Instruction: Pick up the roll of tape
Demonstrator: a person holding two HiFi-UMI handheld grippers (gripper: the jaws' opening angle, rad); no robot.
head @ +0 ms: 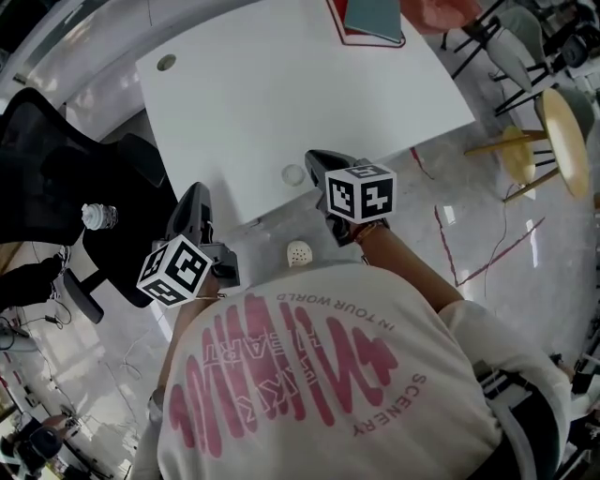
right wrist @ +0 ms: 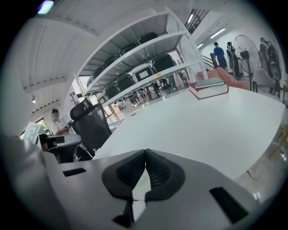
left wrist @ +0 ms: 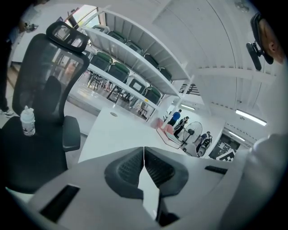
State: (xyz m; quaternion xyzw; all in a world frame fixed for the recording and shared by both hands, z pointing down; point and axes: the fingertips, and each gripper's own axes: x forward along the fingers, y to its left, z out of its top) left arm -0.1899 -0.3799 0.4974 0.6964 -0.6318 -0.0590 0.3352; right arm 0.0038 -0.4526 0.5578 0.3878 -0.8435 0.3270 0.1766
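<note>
The roll of tape [head: 293,174] is a small pale ring lying on the white table [head: 281,94], close to its near edge. My right gripper [head: 315,159] hovers just to the right of the roll with its jaws shut and nothing between them; in the right gripper view the right gripper [right wrist: 145,156] shows pads pressed together over the tabletop. My left gripper [head: 194,195] is off the table's left edge, over the chair, shut and empty. In the left gripper view the left gripper [left wrist: 144,152] also has its pads meeting. Neither gripper view shows the tape.
A black office chair [head: 66,178] stands left of the table with a water bottle [head: 97,217] on its seat. Books [head: 373,21] lie at the table's far edge. A wooden stool [head: 561,141] stands to the right. A white perforated object [head: 299,253] sits on the floor below the table edge.
</note>
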